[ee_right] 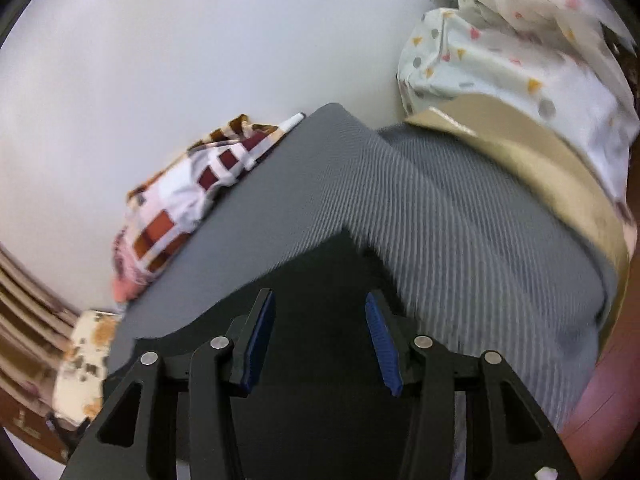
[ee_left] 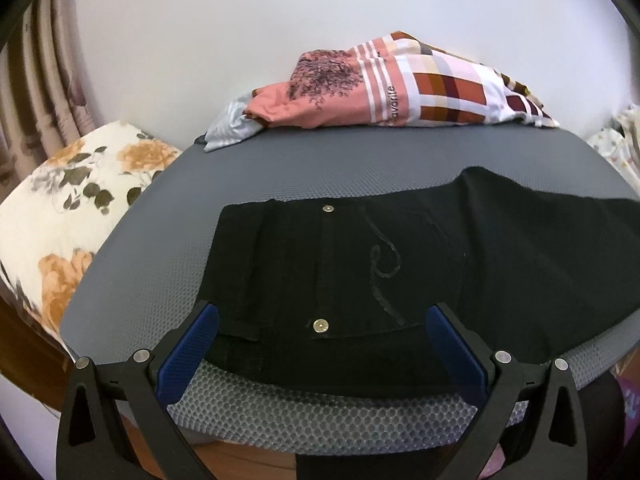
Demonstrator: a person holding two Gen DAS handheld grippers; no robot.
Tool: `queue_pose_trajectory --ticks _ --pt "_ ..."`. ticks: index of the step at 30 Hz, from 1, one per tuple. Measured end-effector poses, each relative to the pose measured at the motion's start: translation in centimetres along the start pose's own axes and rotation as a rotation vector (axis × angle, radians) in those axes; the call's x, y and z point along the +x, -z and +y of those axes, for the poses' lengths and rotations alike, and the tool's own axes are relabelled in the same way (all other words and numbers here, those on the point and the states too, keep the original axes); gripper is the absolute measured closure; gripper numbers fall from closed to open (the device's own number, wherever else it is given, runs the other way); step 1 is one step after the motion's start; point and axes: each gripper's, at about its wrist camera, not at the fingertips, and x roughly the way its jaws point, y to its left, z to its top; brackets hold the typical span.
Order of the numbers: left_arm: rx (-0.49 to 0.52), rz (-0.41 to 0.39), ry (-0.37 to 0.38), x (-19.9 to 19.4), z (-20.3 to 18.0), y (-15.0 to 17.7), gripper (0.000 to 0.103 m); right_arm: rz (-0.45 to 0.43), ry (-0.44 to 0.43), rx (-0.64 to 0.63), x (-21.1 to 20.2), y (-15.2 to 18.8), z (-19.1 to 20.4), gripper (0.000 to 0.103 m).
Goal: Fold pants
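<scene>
Black pants (ee_left: 360, 264) lie flat on a grey textured mat (ee_left: 280, 176), waistband toward the left, with two metal buttons (ee_left: 320, 325) showing. My left gripper (ee_left: 323, 308) hovers over the near edge of the waist area, its blue pads (ee_left: 188, 356) spread wide and nothing pinched. In the right wrist view, the dark fabric of the pants (ee_right: 312, 264) ends in a corner on the mat (ee_right: 440, 220). My right gripper (ee_right: 319, 295) stands just above that fabric with its pads apart; no cloth is visibly pressed between them.
A bundled pink and checked cloth (ee_left: 384, 88) sits at the mat's far edge against a white wall. A floral pillow (ee_left: 72, 192) lies left, curtains (ee_left: 36, 80) behind it. White dotted bedding (ee_right: 500, 64) is piled beyond the mat's right end.
</scene>
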Motion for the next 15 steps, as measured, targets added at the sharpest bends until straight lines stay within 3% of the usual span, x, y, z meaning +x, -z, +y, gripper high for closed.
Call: queue_pose_trajectory --ticks 2,6,7,9,10,15 --pt "0.000 0.008 0.000 0.2 -0.2 0.1 0.000 0.028 -0.006 0.017 1.3 -1.2 -0.6 0.036" --pt "-0.009 0.047 0.002 1.1 -0.2 0.4 0.000 0.152 -0.083 0.075 4.7 -2.1 -2.1 0.038" --pt "-0.010 0.055 0.000 1.3 -0.2 0.5 0.000 0.163 -0.068 0.050 5.3 -2.1 -2.1 0.042" --pt "-0.012 0.068 -0.007 1.6 -0.2 0.6 0.000 0.159 -0.034 -0.029 5.4 -2.1 -1.2 0.090" --pt "-0.015 0.071 -0.009 1.7 -0.1 0.7 0.000 0.155 -0.019 -0.060 5.3 -2.0 -0.7 0.090" --pt "-0.031 0.085 -0.011 2.1 0.0 0.8 0.000 -0.074 0.031 -0.393 -0.3 0.6 5.3 0.091"
